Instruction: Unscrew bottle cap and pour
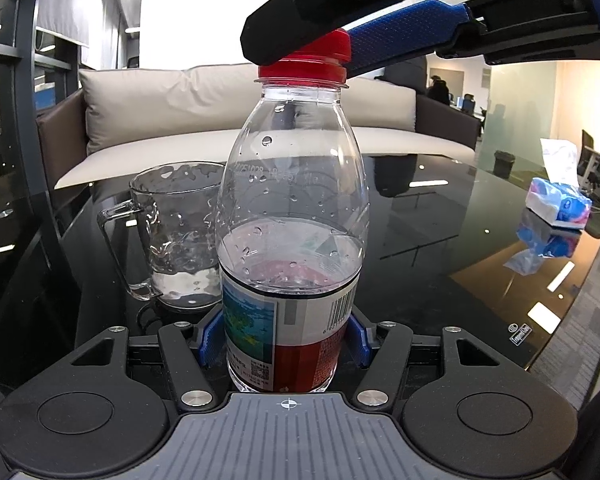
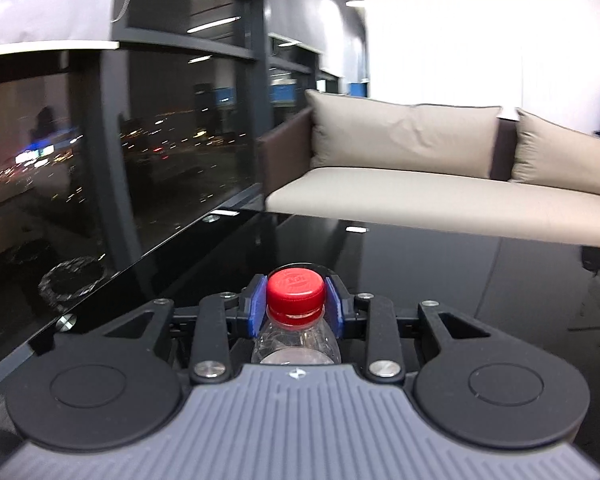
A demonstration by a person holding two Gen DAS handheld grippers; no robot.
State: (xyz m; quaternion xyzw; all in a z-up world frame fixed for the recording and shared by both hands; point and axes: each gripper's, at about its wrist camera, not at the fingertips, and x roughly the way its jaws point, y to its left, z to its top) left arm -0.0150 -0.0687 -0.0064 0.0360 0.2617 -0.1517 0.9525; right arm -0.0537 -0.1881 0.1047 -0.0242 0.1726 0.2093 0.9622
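Nearest in the left wrist view, the left gripper (image 1: 286,338) is seen with its blue pads (image 1: 210,338) pressed against both sides of the bottle (image 1: 292,208), low on the printed label (image 1: 284,332). The jaws are closed on the bottle body, pinching it. The bottle is held upright, clear plastic, about half filled with water, droplets visible on the inner wall above the water line.

At the bottle top, the red cap (image 1: 306,58) is gripped by the right gripper (image 1: 300,46), which is seen reaching in from the upper right. One black finger lies across the cap's left side and a blue padded finger sits against its right side. In the right wrist view the same grip is confirmed: the right gripper (image 2: 296,300) has blue pads (image 2: 258,304) touching the cap (image 2: 296,290) on either side, jaws pinched on it, with the bottle (image 2: 296,344) neck showing just below. The cap is still seated on the neck.

Just behind and left of the bottle, a clear glass mug (image 1: 172,232) is standing upright on the black glossy table (image 1: 440,240), handle turned left; whether it touches the bottle cannot be told. Farther right on the table a tissue pack (image 1: 558,200) is lying, well apart from the bottle. Beyond the table edge a beige sofa (image 1: 204,112) is seen, also in the right wrist view (image 2: 400,168).
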